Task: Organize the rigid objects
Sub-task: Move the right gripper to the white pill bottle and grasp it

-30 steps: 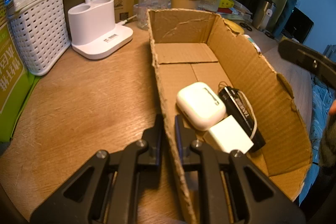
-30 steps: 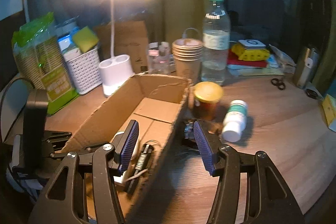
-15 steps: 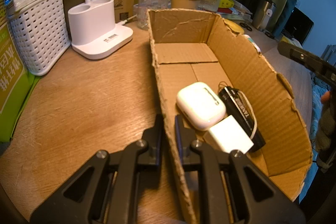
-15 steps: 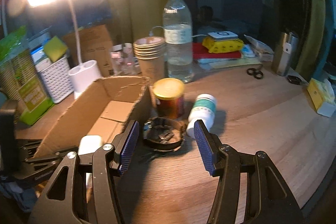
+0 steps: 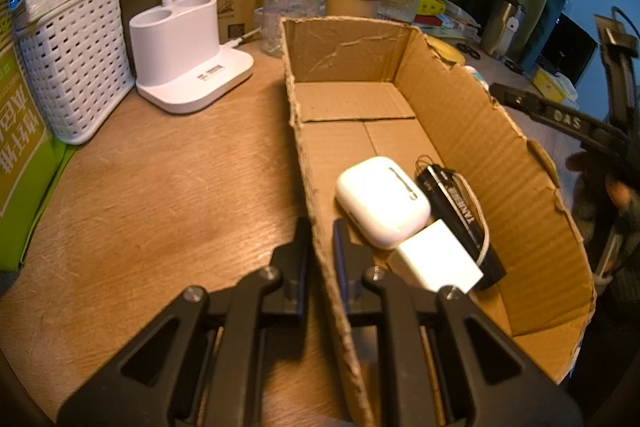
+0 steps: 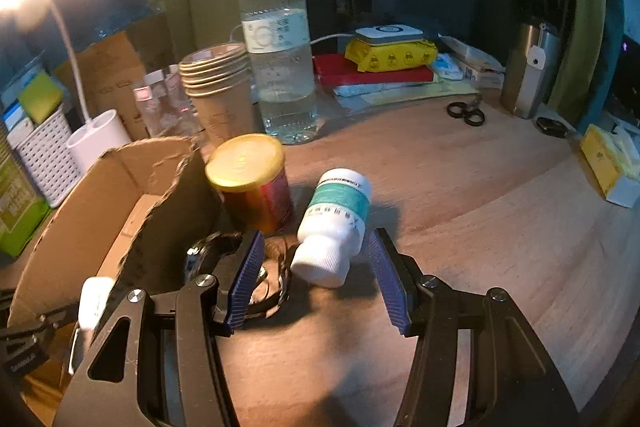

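A cardboard box (image 5: 492, 155) lies on the wooden desk. My left gripper (image 5: 320, 247) is shut on its near left wall. Inside lie a white earbud case (image 5: 380, 201), a white charger block (image 5: 438, 263) and a black device with a cord (image 5: 460, 211). In the right wrist view my right gripper (image 6: 316, 275) is open around a white pill bottle with a teal label (image 6: 336, 219) lying on its side. A dark round object (image 6: 224, 259) sits by the left finger. A gold-lidded jar (image 6: 252, 179) stands behind, against the box (image 6: 92, 211).
A white lamp base (image 5: 184, 55), a white basket (image 5: 68, 63), a stack of paper cups (image 6: 220, 87), a water bottle (image 6: 276, 39), scissors (image 6: 466, 113), a steel flask (image 6: 530, 67) and a yellow carton (image 6: 608, 163) stand around the desk.
My right gripper has moved right and forward, from over the box's edge to either side of the pill bottle. The left gripper has kept its grip on the box wall.
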Demonstrator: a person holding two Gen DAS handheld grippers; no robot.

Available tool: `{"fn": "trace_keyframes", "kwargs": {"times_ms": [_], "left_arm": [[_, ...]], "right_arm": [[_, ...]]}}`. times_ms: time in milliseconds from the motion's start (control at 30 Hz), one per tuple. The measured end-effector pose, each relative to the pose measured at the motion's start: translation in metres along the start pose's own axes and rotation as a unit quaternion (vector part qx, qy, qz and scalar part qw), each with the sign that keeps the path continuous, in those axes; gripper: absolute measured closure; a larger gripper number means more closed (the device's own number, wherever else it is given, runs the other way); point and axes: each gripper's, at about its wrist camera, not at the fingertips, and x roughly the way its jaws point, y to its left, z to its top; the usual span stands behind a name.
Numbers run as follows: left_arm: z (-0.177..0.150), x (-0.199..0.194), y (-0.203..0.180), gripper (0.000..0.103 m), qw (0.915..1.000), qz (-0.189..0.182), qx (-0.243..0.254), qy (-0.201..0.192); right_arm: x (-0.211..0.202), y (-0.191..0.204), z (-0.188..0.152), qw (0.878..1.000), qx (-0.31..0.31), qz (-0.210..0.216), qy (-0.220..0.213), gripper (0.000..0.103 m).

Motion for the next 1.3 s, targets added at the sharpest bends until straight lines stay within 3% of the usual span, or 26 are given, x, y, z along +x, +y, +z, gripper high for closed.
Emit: {"fn": "trace_keyframes", "kwargs": {"times_ms": [567,667,1300], "left_arm": [[0.000,0.000,0.001,0.090,1.0000,0.000,0.000,0.000],[0.000,0.000,0.000,0.090,1.0000,0.000,0.000,0.000],[0.000,0.000,0.000,0.090,1.0000,0.000,0.000,0.000]], "right_arm": [[0.041,-0.017,0.011,0.999,0.037,-0.009,0.030,0.045],[0.044,-0.018,0.011,0.999,0.035,-0.010,0.035,0.052],[-0.008,-0.009,0.011,0.999,0.028,-0.001,-0.019,0.054]]}}
